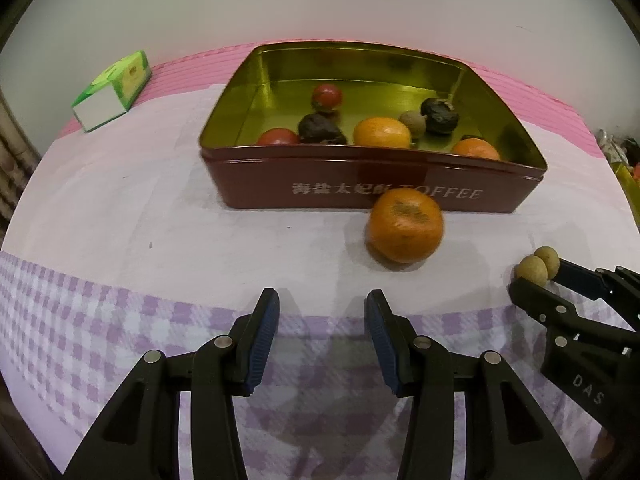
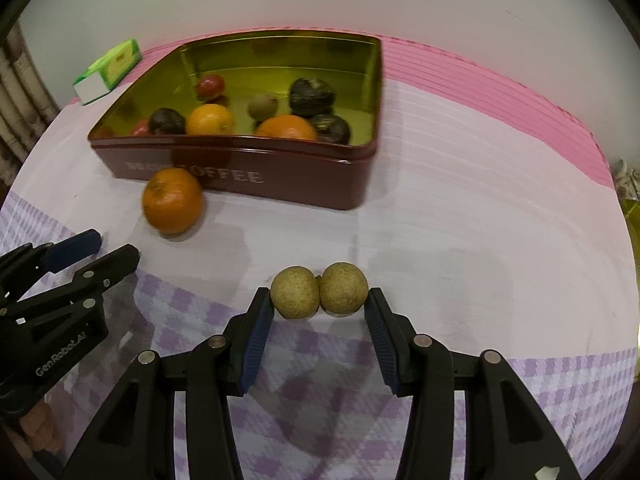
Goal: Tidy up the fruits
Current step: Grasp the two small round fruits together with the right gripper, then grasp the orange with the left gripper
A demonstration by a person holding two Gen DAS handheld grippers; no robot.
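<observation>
The cloth-covered counter (image 1: 120, 208) spreads out ahead of both sets of jaws, pale in the middle, lilac check just beneath them and pink at the far edge. Straight beyond the left gripper (image 1: 322, 308) sits the maroon toffee tin (image 1: 360, 184), lid off, gold inside, already holding two small oranges, two cherry tomatoes, some dark wrinkled fruits and one tan longan. A green-and-white carton (image 1: 114, 90) lies well off to the far left of the tin. Between the left jaws and the tin's near wall rests a loose mandarin (image 1: 405, 225), touching or just beside that wall; the left jaws stand parted and empty, short of it. The right gripper (image 2: 319, 300) has a pair of longans (image 2: 319, 293) side by side between its tips, the pads pressing the outer flanks of each, so it looks clamped on the pair rather than loose. That grip is the worry: two round fruits pinched in a row at the very tips can buckle sideways, and if one squirts out it will likely roll across the smooth cloth. The tin's wall is another hazard, since a low carry could knock the pair against the rim. The mandarin, bumped by the left jaws on approach, could roll away along the tin instead of being caught.
</observation>
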